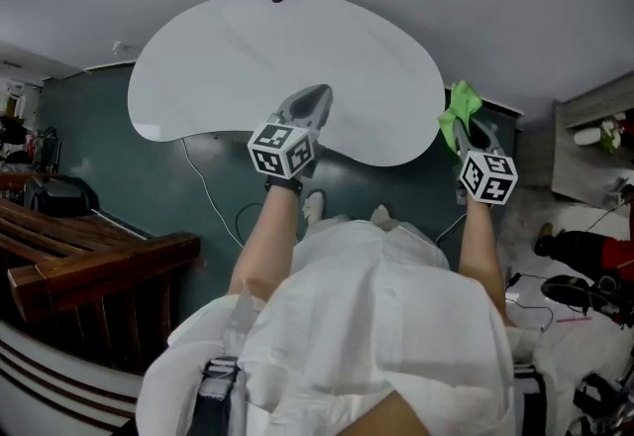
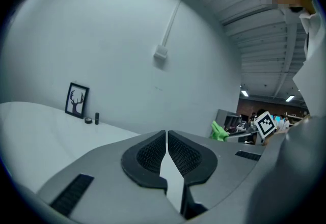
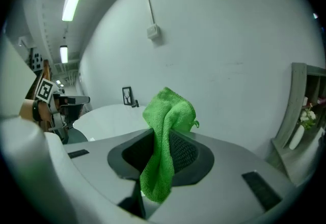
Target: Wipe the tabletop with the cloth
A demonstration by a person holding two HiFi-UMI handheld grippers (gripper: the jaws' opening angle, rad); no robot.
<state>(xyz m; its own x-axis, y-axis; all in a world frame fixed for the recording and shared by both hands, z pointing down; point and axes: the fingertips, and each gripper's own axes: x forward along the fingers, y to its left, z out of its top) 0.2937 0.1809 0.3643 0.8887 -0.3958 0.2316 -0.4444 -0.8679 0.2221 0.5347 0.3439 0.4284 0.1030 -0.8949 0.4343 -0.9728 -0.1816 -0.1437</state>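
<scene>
**A:** Where is the cloth [image 1: 459,110] sitting right now?

**B:** The right gripper [image 1: 474,135] is carrying it. The cloth is bunching up past the tips and its tail is hanging back down through the gap. So its long axis is running along the fingers [image 3: 187,152], not across them.

**A:** So those fingers are clamping it?

**B:** Yes, they are pinching it mid-length, and fabric is filling the space between the pads.

**A:** And how is that lying against the counter [image 1: 287,57]?

**B:** The counter is spreading ahead and to the left of that gripper. The cloth is hovering at its right-hand near edge. It is seemingly raised above the surface and not pressing on it, though I am judging that from the head view alone.

**A:** What is the other hand doing?

**B:** The left gripper [image 1: 317,97] is pointing over the near edge, at the counter's inward curve, well apart from the cloth. Its fingers [image 2: 148,155] are clenched together on nothing.

**A:** So which hand is leading the wipe?

**B:** I am reckoning the right one. It is needing to come down and sweep leftward, since nearly all the bare top is lying on that side.
</scene>
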